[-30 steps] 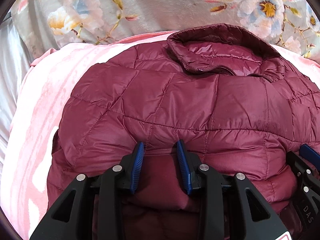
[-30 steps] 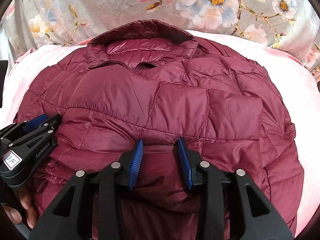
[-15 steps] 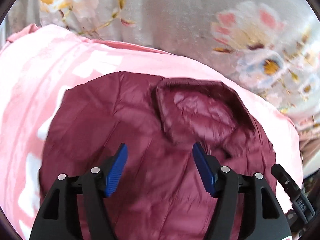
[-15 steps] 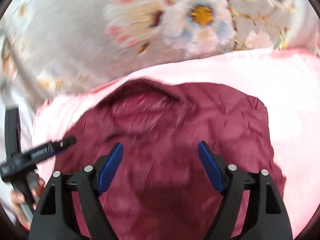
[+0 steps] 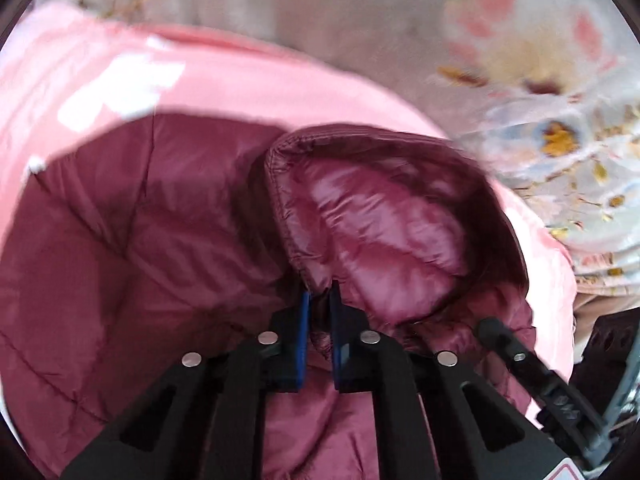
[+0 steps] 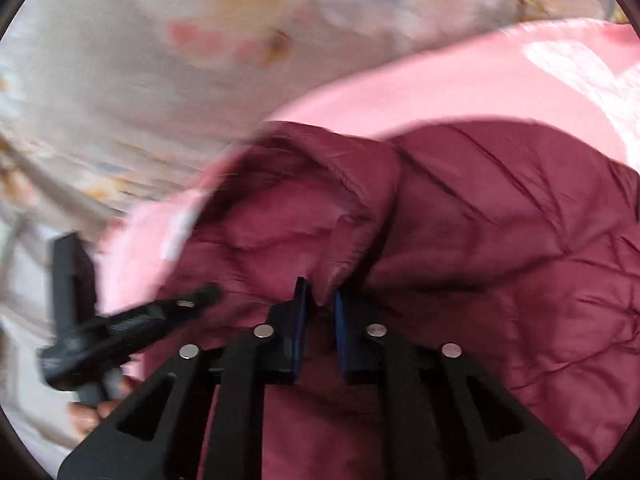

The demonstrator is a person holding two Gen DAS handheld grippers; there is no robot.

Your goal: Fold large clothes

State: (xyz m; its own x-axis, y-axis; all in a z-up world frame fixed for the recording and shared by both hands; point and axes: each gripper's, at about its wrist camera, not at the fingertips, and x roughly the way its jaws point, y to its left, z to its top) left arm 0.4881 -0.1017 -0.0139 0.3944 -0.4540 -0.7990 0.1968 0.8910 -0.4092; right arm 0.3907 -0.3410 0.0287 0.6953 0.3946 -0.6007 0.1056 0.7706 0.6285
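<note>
surface: pink blanket (image 5: 248,80) on floral sheet (image 5: 560,140) | both jaws just closed, gripping jacket (image 5: 140,240) collar

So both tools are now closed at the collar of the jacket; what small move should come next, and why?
Probably lift the collar slightly and draw it over the jacket body. The left tool and right tool, jaws just closed, each pinch fabric there, and the body lies flat on the pink blanket.

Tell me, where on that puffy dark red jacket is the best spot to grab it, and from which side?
Probably at the collar, from the near, open side. It stands up as a stiff stitched ridge, thin enough to pinch, while the jacket body is bulky and slippery. Both tongs, left and right, have just been closing and now pinch fabric at the collar's ends.
</note>
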